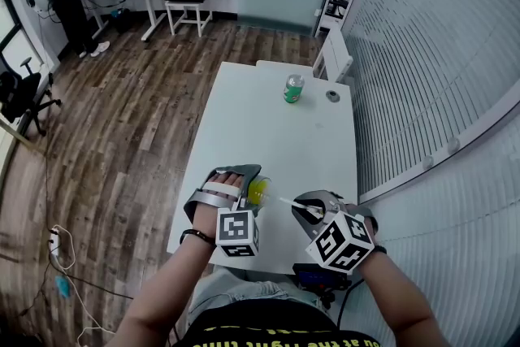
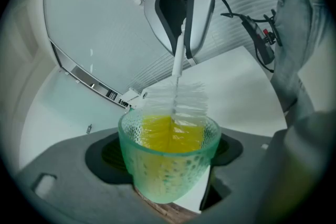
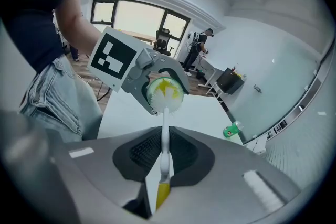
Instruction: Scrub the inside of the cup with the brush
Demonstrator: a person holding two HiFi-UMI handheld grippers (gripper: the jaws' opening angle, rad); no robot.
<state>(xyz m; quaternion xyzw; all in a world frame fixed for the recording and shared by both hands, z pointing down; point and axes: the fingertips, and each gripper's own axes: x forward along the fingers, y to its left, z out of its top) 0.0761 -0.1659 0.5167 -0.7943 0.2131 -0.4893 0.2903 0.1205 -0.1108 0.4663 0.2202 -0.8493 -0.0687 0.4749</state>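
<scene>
Left gripper [image 2: 169, 156]: jaws clamped on the sides of the green translucent cup [image 2: 168, 178], which is held above the near edge of the white worktop [image 1: 301, 142], mouth turned toward the right gripper [image 3: 164, 152]. Right gripper: jaws nearly together, pinching the thin white handle of the brush [image 2: 178, 105]. Yellow lower bristles sit inside the cup; white upper bristles stand above the rim. Green can [image 1: 293, 88] upright at the worktop's far end, well apart.

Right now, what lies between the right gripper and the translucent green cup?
The handle of the white bottle brush, bristles partly inside the cup (left gripper view).
</scene>
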